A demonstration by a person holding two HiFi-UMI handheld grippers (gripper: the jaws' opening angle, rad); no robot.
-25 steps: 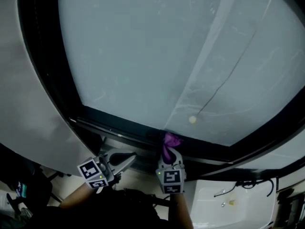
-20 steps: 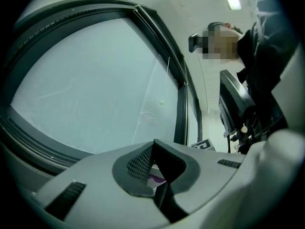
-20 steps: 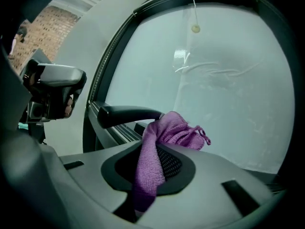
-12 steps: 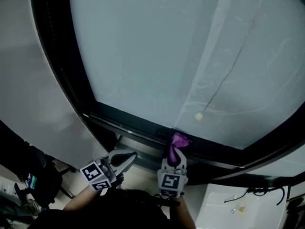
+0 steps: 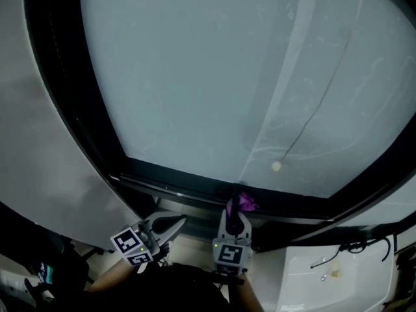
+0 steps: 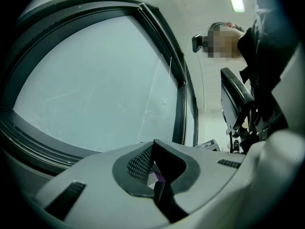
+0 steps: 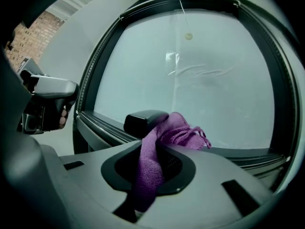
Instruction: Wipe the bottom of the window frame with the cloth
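The right claw [image 5: 234, 208] is clamped on a purple cloth [image 5: 244, 202], which runs up between its jaws and bunches out past the tips. In the head view the bunched end sits at the bottom rail of the dark window frame [image 5: 175, 177], though I cannot tell whether it touches the rail. In the right claw view the cloth [image 7: 159, 144] hangs in a folded strip through the jaw gap, its frayed end spilling to the right against the pale glass [image 7: 200, 80]. The left claw [image 5: 170, 224] is held lower and to the left, below the rail and apart from it; its jaws are brought together at the tips with nothing between them. A thin cord with a small bead [image 5: 276, 166] hangs in front of the glass above the cloth.
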